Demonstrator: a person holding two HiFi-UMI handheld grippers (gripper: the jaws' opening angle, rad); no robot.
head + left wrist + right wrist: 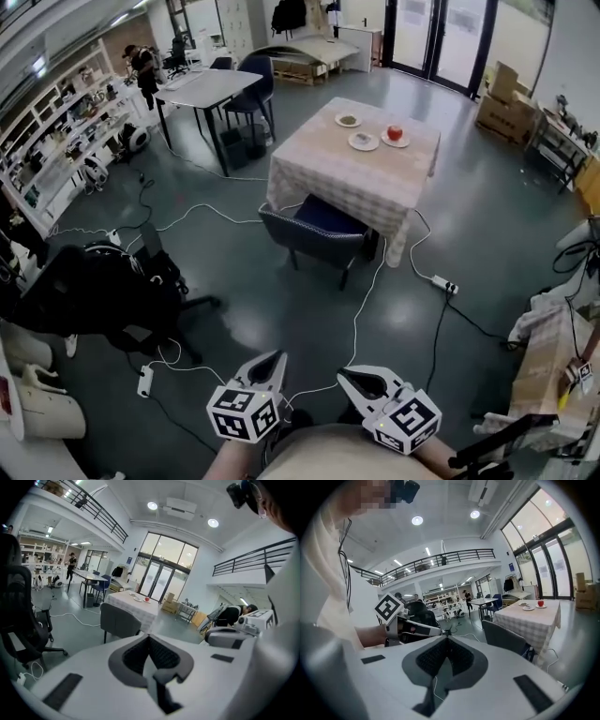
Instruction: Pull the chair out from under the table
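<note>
Head view: the dark grey padded chair with a blue seat sits tucked under the near edge of the square table in a pale checked cloth. Its back faces the person, ready to be gripped. The left gripper and right gripper hang close to the body, well apart from the chair.

Left gripper view: its jaws are pressed together with nothing between them, and the chair stands far ahead.

Right gripper view: its jaws are likewise together and empty, probably idle before the approach.

No writing is readable, only the black-and-white marker cubes.
</note>
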